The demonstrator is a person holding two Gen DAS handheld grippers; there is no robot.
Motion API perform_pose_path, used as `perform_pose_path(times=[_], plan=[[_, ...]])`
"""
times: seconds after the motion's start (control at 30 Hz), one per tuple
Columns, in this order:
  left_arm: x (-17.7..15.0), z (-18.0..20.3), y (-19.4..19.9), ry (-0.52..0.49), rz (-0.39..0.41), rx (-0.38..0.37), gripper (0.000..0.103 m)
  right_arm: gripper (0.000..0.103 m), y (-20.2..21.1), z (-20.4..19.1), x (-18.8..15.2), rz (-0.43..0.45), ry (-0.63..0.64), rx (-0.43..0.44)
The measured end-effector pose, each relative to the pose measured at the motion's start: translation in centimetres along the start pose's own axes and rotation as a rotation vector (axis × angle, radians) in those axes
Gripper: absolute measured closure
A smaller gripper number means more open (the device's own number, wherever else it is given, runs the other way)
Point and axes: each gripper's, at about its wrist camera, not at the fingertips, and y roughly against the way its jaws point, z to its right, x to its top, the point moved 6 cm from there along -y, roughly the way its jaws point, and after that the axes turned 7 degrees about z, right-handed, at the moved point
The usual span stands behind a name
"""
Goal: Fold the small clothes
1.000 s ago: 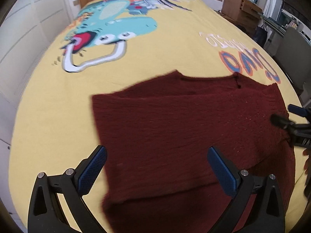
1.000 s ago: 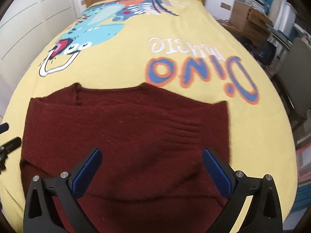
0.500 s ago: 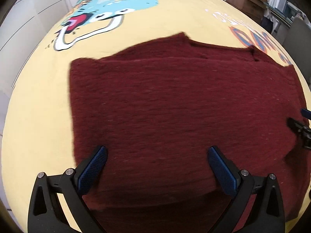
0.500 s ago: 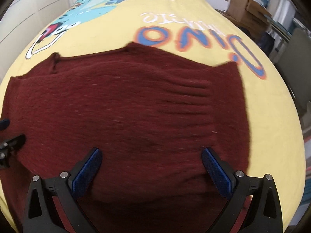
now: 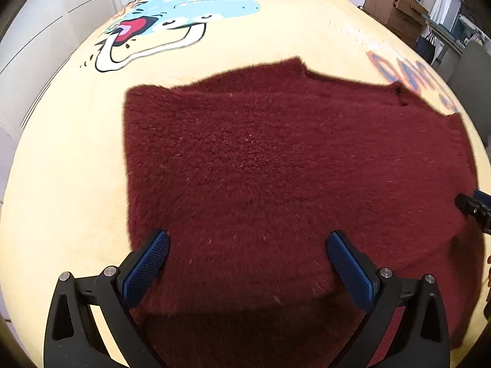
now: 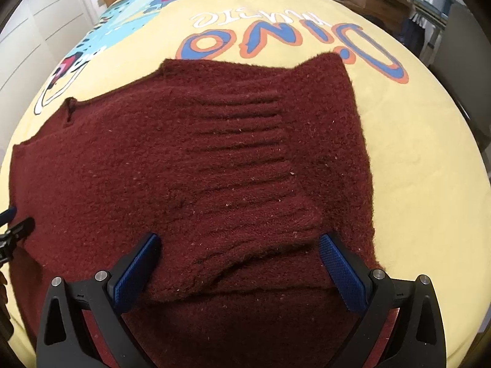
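Yellow dino-print bedspread (image 5: pixel 76 168) covers the whole bed, and the fuzzy maroon sweater (image 5: pixel 260 168) lies spread flat on it, its ribbed sleeve (image 6: pixel 245 159) folded across the body. Left gripper (image 5: pixel 247 262) and right gripper (image 6: pixel 236 260) both hover low over the near edge, blue pads (image 5: pixel 147 260) wide apart, gripping nothing.

A bed (image 5: pixel 61 159) under a yellow dinosaur-print cover carries everything; a dark red knitted sweater (image 5: pixel 276 168) lies partly folded directly on it, near the foot end.
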Motion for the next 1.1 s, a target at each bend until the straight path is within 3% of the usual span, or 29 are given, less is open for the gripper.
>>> perform_pose_path(times=[0.2,0.4,0.53,0.77,1.1], plan=[[-0.6,-0.4,5.6,0.059,0.047,-0.033,0.001,0.001,5.8,0.3,-0.6,0.070,0.024,-0.005],[-5.6,-0.9,8.7,0.087,0.000,-0.024,0.001,0.001,10.3,1.4,-5.1,0.066,0.016,0.013],[-9.6,-0.9,9.9,0.129,-0.046,-0.036,0.001,0.001,11.1,2.3,-8.7,0.034,-0.019,0.007],[-15.2,-0.3,10.7,0.105,-0.145,-0.022,0.001,0.001,11.7,3.9,-14.5,-0.038,-0.081,-0.013],[-20.0,0.3,9.5,0.134,-0.264,-0.035,0.001,0.001,10.3,4.5,-19.3,-0.141,-0.106,-0.006]])
